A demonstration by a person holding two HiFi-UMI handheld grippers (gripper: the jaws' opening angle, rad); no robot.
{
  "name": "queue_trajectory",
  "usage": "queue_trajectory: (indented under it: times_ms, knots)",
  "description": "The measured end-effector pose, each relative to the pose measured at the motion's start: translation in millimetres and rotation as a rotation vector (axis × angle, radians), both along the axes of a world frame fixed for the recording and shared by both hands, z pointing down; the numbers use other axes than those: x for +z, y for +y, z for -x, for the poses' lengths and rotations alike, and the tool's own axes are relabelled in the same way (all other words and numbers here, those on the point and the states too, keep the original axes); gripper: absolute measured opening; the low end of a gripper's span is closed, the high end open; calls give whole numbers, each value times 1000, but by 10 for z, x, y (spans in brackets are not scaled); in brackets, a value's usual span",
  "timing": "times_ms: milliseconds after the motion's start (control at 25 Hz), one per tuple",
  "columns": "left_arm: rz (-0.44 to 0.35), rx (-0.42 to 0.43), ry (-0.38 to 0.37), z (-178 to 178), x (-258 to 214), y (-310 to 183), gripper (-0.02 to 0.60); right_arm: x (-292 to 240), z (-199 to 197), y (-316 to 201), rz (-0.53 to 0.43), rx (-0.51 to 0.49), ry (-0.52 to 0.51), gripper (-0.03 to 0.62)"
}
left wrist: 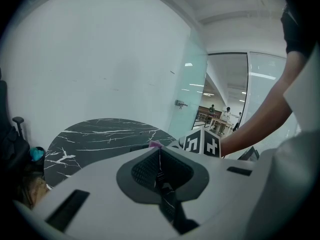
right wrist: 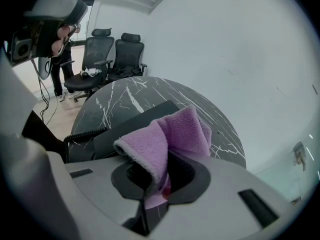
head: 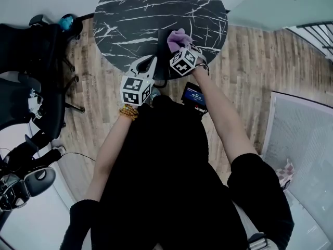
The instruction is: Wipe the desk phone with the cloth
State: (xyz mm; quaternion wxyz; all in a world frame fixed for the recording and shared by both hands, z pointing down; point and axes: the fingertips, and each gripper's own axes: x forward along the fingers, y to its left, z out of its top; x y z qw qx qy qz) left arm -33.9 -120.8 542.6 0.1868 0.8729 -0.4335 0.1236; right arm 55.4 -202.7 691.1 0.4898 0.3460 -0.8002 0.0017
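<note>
The black desk phone (right wrist: pixel 131 123) lies on the near part of a round black marble table (head: pixel 135 9), its coiled cord (right wrist: pixel 82 134) trailing toward the edge. In the head view the phone (head: pixel 162 48) shows as a dark slab between the two grippers. My right gripper (right wrist: pixel 159 181) is shut on a purple cloth (right wrist: pixel 165 134), held just above the phone's near side; from the head view the cloth (head: pixel 177 37) bunches ahead of the right gripper (head: pixel 181 47). My left gripper (head: pixel 146 66) hovers at the table's near edge left of the phone, its jaws (left wrist: pixel 159 159) shut with nothing in them.
Black office chairs (head: pixel 39 82) stand on the wood floor left of the table, and they show again as chairs (right wrist: pixel 114 54) beyond it. A white wall and a glass partition (left wrist: pixel 192 99) rise behind the table. A small device with a blue screen (head: pixel 193 94) hangs at my chest.
</note>
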Motion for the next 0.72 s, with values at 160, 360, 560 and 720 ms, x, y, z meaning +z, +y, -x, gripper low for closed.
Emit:
queue_trajectory:
  times_ms: [160, 360, 560, 720]
  knots:
    - [3, -8, 1, 14, 11, 5, 14, -6, -11, 0, 1, 31, -30, 58]
    - [6, -7, -1, 5, 29, 13, 14, 10, 1, 23, 8, 49, -47, 58]
    - [8, -2, 1, -18, 37, 23, 14, 59, 21, 130, 25, 29, -41, 58]
    - [9, 8, -1, -71, 39, 35, 15, 117, 29, 228, 45, 9, -35, 58]
